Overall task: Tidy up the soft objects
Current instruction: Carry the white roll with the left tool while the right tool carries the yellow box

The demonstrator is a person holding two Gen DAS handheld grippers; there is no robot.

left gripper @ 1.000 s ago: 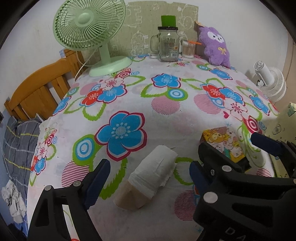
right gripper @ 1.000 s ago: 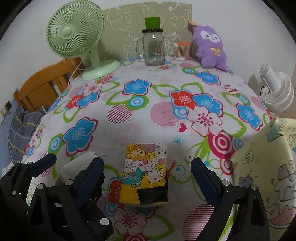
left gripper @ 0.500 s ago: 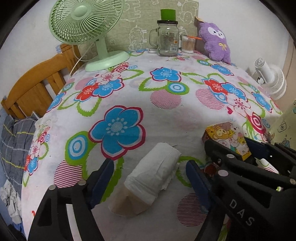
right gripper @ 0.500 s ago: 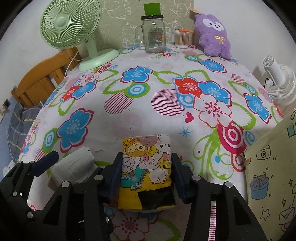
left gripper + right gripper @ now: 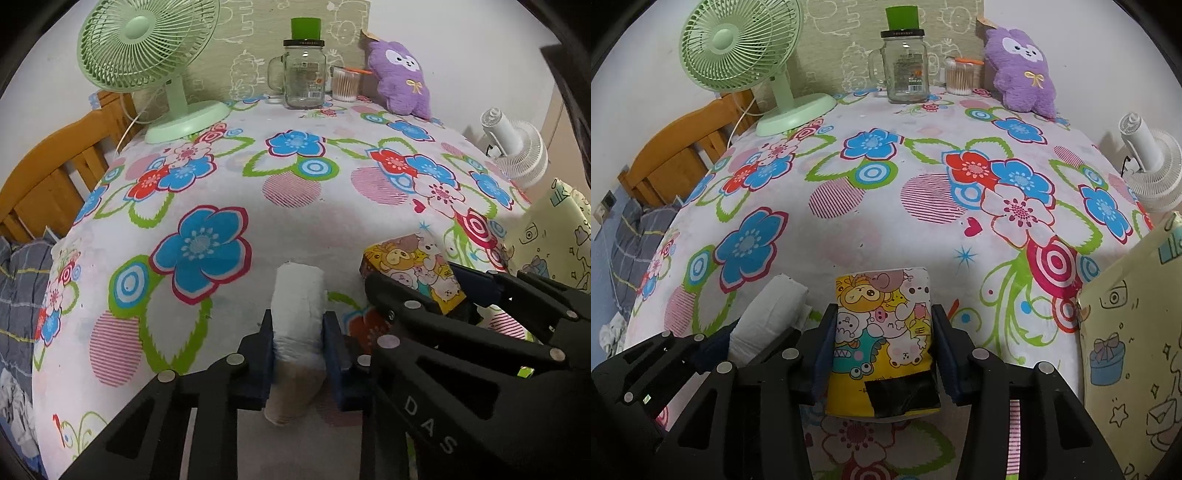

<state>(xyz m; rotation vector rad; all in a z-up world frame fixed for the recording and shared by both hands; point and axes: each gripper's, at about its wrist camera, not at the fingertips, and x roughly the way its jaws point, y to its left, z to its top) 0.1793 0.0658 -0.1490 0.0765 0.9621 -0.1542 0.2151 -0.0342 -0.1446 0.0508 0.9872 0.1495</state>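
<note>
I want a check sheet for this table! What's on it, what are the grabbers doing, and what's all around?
Surface: table under a flowered cloth.
Job's things: white cloth roll and cartoon tissue pack, side by side near the front edge; purple plush toy at the back.
Clutter: green fan, glass jar mug with a green cup behind it, cotton swab tub.
Grippers: left gripper shut on the white cloth roll; right gripper shut on the cartoon tissue pack.
Cables: white cord behind the fan base.
Surroundings: wooden chair on the left, white fan and a cartoon paper bag on the right.
</note>
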